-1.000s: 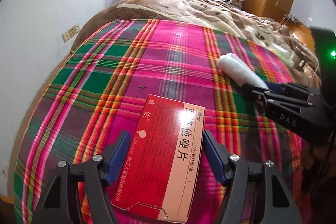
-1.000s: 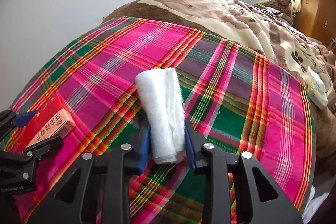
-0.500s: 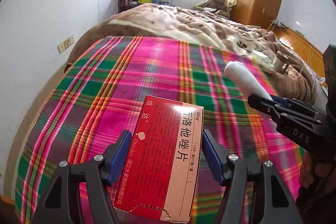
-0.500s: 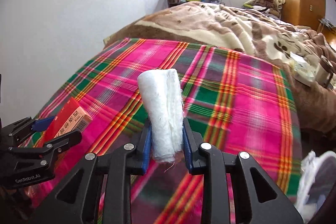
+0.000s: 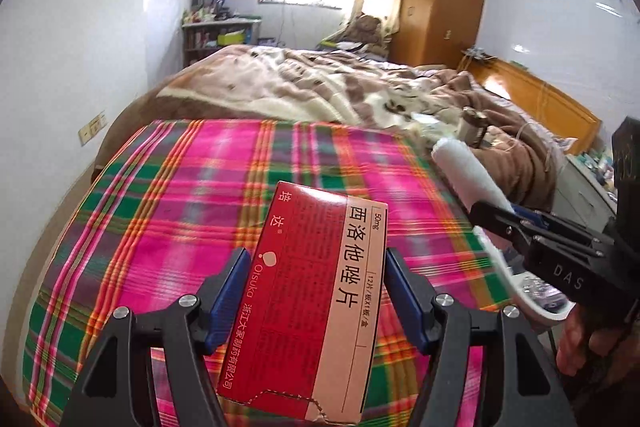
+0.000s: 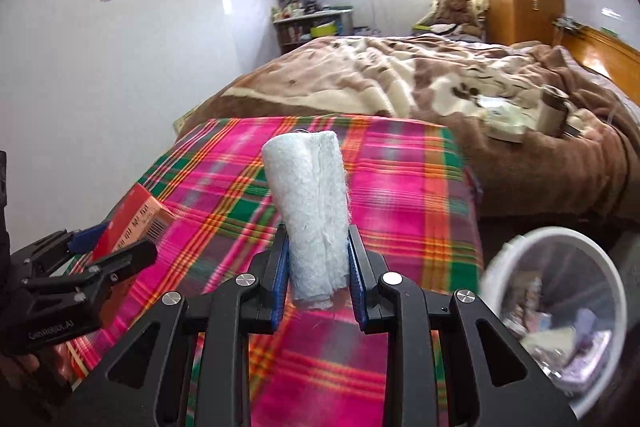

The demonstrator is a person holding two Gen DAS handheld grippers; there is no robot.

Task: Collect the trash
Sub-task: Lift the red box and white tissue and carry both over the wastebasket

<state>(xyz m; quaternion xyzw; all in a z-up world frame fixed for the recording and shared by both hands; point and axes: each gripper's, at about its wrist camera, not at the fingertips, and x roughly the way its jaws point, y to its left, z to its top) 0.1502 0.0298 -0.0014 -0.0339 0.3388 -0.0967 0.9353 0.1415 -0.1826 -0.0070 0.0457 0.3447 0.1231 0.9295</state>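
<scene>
Both tools are clenched on trash. Left tool (image 5: 316, 291) grips a red medicine box (image 5: 316, 291) between its blue pads (image 5: 230, 293), spread about as wide as the box's face. The box stands tilted, its top leaning toward 1 o'clock, and it is lifted clear of the plaid blanket (image 5: 180, 195) below. Its front is red with small print and the word "Otsuka"; a pale strip along the right carries large Chinese characters and "50mg". The torn flap at its lower edge is ragged.

Right tool (image 6: 318, 267) pinches a white gauze roll (image 6: 308, 203) near its lower end, pads (image 6: 280, 279) close together and pressing the soft material in. The roll points up and away, toward 12 o'clock, fuzzy and slightly frayed, with a crease down its length. It also hangs above the plaid blanket.

From the left wrist view the right tool and its roll (image 5: 468, 175) sit at 3 o'clock; from the right wrist view the left tool (image 6: 104, 247) and box (image 6: 136, 215) sit at 9 o'clock.

At 4 o'clock in the right view, a white-rimmed trash bin (image 6: 560, 315) sits blurred, with mixed wrappers inside. Beyond the plaid blanket lies a brown and cream blanket (image 6: 400, 75) on the bed.
</scene>
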